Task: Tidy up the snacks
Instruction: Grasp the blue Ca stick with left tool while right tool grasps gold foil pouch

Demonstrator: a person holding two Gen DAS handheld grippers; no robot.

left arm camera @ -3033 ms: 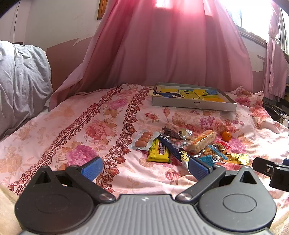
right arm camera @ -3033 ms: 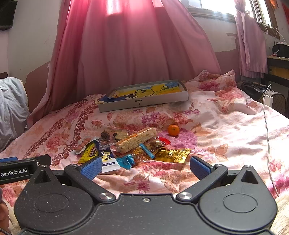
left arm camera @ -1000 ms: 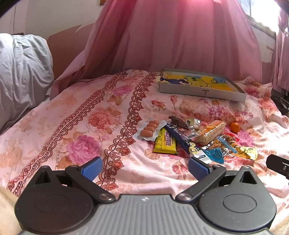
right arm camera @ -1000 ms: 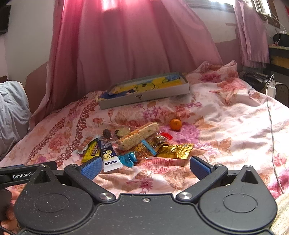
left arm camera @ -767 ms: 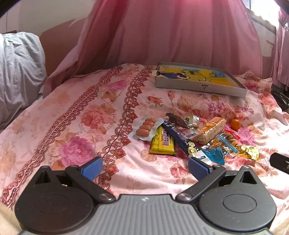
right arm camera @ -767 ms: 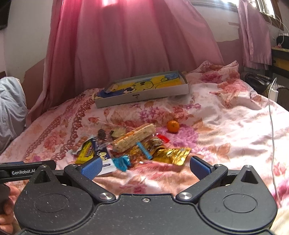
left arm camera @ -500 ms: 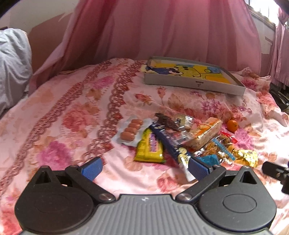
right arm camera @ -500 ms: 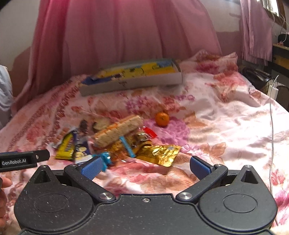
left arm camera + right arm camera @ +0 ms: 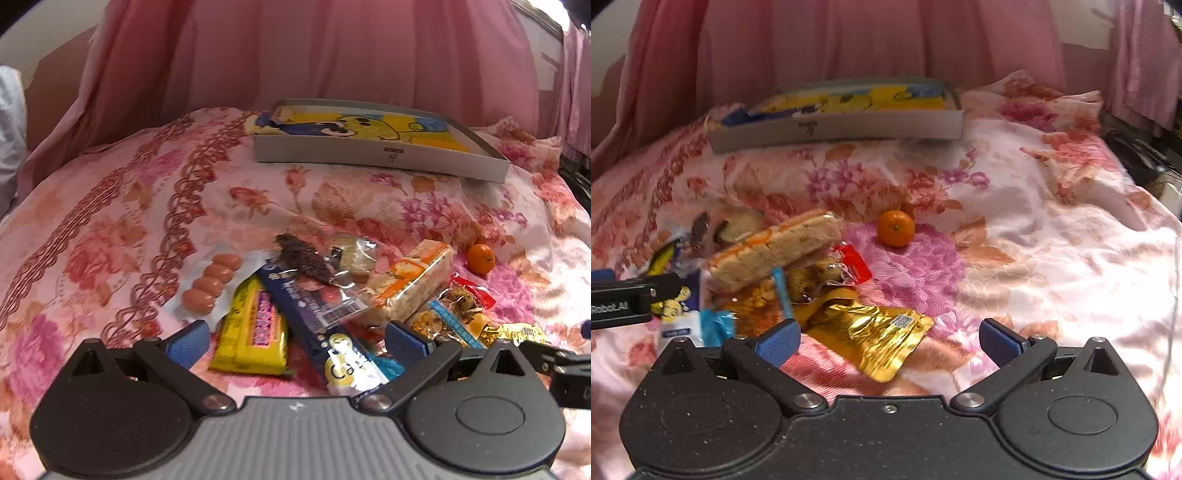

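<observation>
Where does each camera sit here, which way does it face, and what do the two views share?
Left wrist: on the left gripper, low over the bedspread, facing the snack pile and grey box; its open blue pads and the right gripper's edge show.
Right wrist: on the right gripper, aimed at the gold pouch and mandarin; open pads and the left gripper's arm show.
Shared: box, mandarin, rice cracker pack, pink curtain.

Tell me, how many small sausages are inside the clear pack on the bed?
4: the sausages lie in a row inside the clear pack, left of the yellow bar. Others may be hidden.
</observation>
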